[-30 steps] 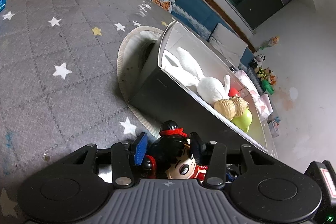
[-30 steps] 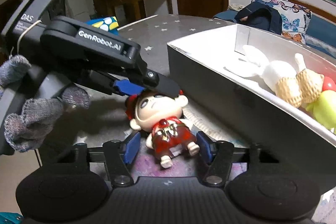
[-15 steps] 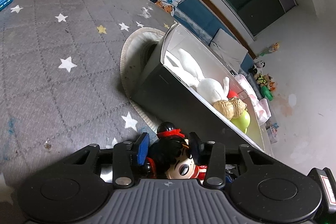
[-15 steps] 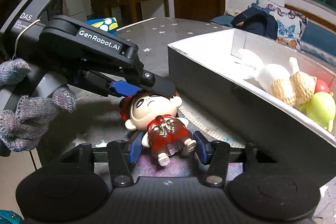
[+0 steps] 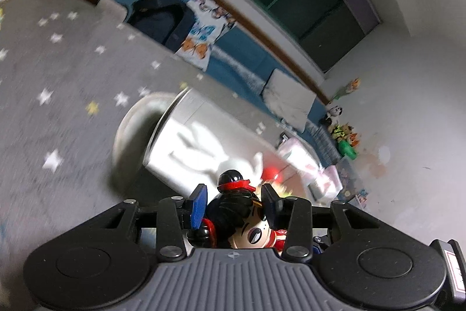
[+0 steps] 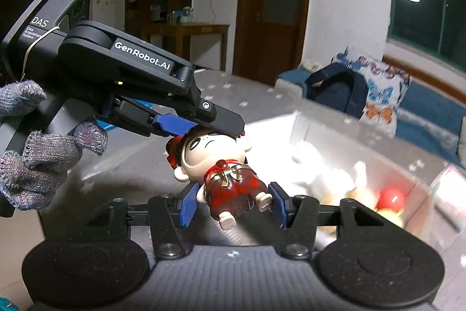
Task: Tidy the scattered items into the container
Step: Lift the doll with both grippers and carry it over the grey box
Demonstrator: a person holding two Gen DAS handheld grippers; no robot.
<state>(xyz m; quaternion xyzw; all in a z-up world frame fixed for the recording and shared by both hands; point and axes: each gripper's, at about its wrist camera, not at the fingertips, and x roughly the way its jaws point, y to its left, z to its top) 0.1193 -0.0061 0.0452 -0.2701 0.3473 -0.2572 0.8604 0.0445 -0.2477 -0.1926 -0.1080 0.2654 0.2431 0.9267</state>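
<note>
A doll figure (image 6: pixel 224 165) with black hair, a red bow and a red outfit is held in the air by both grippers. My left gripper (image 5: pixel 234 201) is shut on the doll's head (image 5: pixel 236 203); it shows from the side in the right wrist view (image 6: pixel 204 127). My right gripper (image 6: pixel 233 204) is closed around the doll's body and legs. The white container (image 5: pixel 186 118) lies below and ahead, blurred. It holds a white plush rabbit (image 5: pixel 201 147), a red ball (image 6: pixel 390 198) and other toys.
The container stands on a round mat (image 5: pixel 131 124) on a grey star-patterned tablecloth (image 5: pixel 58 77). A dark backpack (image 6: pixel 337 89) and a butterfly cushion (image 6: pixel 378 89) lie on a blue sofa behind. A gloved hand (image 6: pixel 38 165) holds the left gripper.
Both grippers have lifted the doll off the table and carried it toward the container's opening. The views are now motion-blurred.
</note>
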